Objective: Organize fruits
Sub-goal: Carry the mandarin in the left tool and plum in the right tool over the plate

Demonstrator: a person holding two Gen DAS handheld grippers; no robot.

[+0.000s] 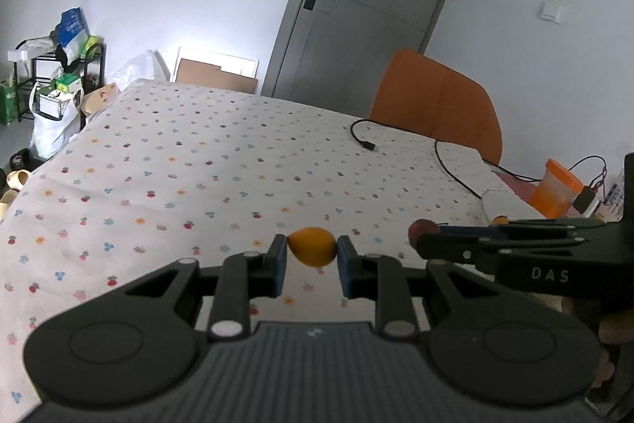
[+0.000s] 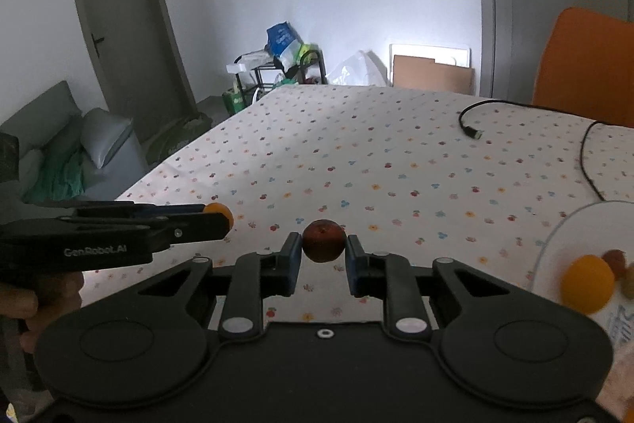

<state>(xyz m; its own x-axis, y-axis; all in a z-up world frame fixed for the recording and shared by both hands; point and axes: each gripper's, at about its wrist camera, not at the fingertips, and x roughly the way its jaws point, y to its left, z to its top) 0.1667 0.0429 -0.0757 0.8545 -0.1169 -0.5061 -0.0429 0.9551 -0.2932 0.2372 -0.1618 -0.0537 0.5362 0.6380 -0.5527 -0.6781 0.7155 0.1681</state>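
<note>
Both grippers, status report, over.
Left gripper shut on yellow fruit. Right gripper shut on dark red fruit. Both above tablecloth. Black cable farther back, not in the way.

— Any room ahead of my claws?
— Bare tablecloth (image 1: 190, 161) straight ahead.
— What blocks?
— Cable (image 2: 586, 161) far right, plate (image 2: 554, 248) near right, cup (image 1: 556, 191) beyond.

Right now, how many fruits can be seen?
5, maybe more hidden: orange fruit in left gripper, red fruit in right gripper, three blurred on the plate, cut off by the frame.
</note>
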